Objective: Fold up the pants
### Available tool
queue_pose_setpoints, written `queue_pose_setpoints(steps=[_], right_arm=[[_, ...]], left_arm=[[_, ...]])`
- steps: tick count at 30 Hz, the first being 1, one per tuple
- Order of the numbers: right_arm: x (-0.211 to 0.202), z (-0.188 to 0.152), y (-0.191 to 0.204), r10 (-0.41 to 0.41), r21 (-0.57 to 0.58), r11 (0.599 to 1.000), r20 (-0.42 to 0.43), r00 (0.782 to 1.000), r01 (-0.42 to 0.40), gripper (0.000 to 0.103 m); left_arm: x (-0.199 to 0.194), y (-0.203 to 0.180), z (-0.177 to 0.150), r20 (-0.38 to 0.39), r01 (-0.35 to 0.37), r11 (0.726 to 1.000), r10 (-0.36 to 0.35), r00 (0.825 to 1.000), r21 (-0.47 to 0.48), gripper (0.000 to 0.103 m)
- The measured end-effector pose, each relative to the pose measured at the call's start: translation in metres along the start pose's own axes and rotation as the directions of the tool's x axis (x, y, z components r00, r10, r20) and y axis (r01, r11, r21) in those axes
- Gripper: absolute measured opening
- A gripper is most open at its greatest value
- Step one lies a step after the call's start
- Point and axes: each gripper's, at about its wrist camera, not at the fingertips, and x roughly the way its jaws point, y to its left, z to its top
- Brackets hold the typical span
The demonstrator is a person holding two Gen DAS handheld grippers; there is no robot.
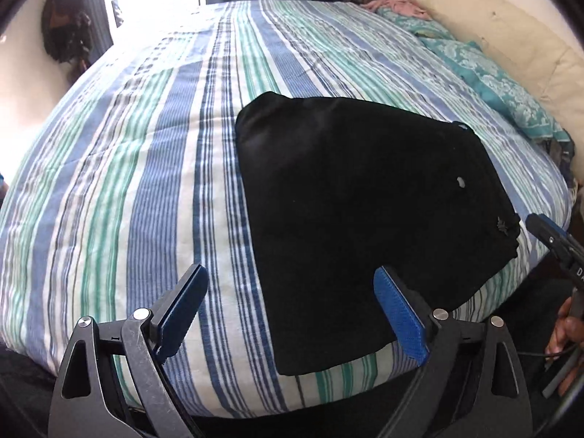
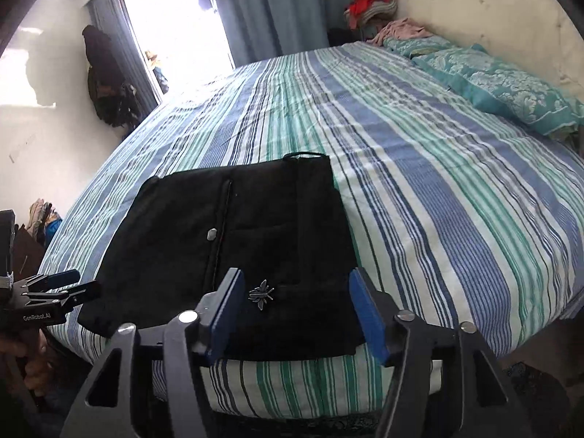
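Observation:
Black pants [image 1: 357,211] lie folded into a flat rectangle near the front edge of the striped bed [image 1: 146,168]. In the right wrist view the pants [image 2: 233,241] show a silver button and a small metal emblem. My left gripper [image 1: 292,310] is open and empty, above the bed's front edge by the pants' left side. My right gripper [image 2: 295,314] is open and empty, just in front of the pants' near edge. Each gripper shows in the other's view: the right one [image 1: 551,237] at the far right, the left one [image 2: 62,288] at the far left.
The striped bed [image 2: 419,168] stretches back to a bright window with blue curtains [image 2: 284,7]. Teal patterned pillows [image 2: 511,87] and a pink cloth [image 2: 401,29] lie along the right wall. Dark clothes hang on the left wall [image 2: 106,76]. A clothes pile [image 2: 372,5] sits in the far corner.

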Motion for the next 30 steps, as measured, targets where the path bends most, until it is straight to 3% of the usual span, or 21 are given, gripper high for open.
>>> queue_pose_setpoints(steps=[4,10,21,26,30], right_arm=[[-0.001,-0.005,-0.006,0.0,0.084,0.997,-0.011,1.0,0.0,0.072],[-0.002,-0.003,-0.004,-0.042,0.051,0.998,0.008,0.999,0.042,0.072],[0.005,-0.008,-0.004,-0.035,0.043,0.998,-0.017,0.999,0.036,0.072],[0.004,-0.008,-0.01,-0.02,0.074,0.997,-0.005,1.0,0.021,0.072],[0.0,-0.007,-0.035,0.047,0.214,0.975,0.023,0.999,-0.051,0.072]], left_arm=[[-0.001,0.003,-0.006,0.004,-0.04,0.999,0.04,0.999,0.005,0.094],[-0.004,0.009,-0.008,0.007,-0.076,0.997,0.076,0.997,0.0,0.094],[0.003,0.011,-0.014,-0.014,-0.097,0.995,0.097,0.995,0.001,0.094],[0.005,0.023,-0.019,-0.023,-0.016,0.998,0.015,1.0,-0.057,0.094],[0.012,0.047,-0.024,-0.046,0.09,0.981,-0.099,0.994,-0.174,0.094]])
